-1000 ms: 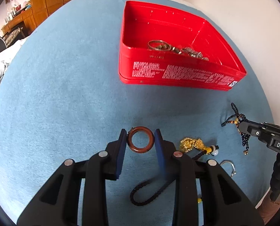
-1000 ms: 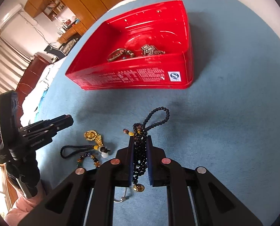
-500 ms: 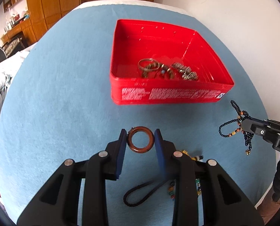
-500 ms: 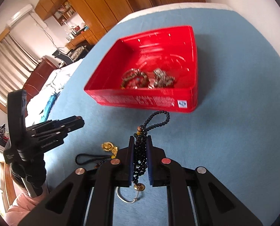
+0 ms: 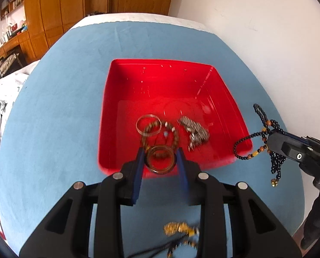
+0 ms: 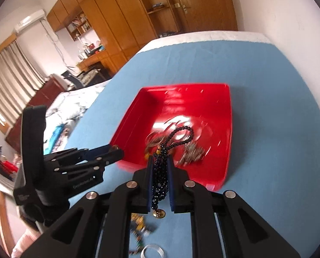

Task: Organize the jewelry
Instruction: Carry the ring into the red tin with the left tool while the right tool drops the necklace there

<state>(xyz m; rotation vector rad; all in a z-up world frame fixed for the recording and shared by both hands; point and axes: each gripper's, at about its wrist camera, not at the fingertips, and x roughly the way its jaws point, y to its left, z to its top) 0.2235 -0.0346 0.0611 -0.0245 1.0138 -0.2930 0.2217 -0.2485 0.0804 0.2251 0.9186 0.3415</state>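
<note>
My left gripper (image 5: 160, 160) is shut on a brown ring bangle (image 5: 160, 160) and holds it over the near rim of the red box (image 5: 121, 99). My right gripper (image 6: 160, 167) is shut on a black bead necklace (image 6: 160, 178) with a gold end charm, held above the box's near edge (image 6: 134, 165); it also shows at the right of the left wrist view (image 5: 276, 161). Inside the box lie a silver bangle (image 5: 148, 124), a bead bracelet (image 5: 172, 133) and a silver chain (image 5: 194, 133).
The blue cloth (image 5: 58, 107) covers the table. A gold pendant with a black cord (image 5: 181, 234) and a silver ring (image 6: 152, 251) lie on the cloth close under the grippers. A white wall (image 5: 256, 21) stands to the right; wooden cupboards are behind.
Both grippers have risen and moved forward towards the red box, carrying the bangle and the necklace. The box now lies right under the fingertips.
</note>
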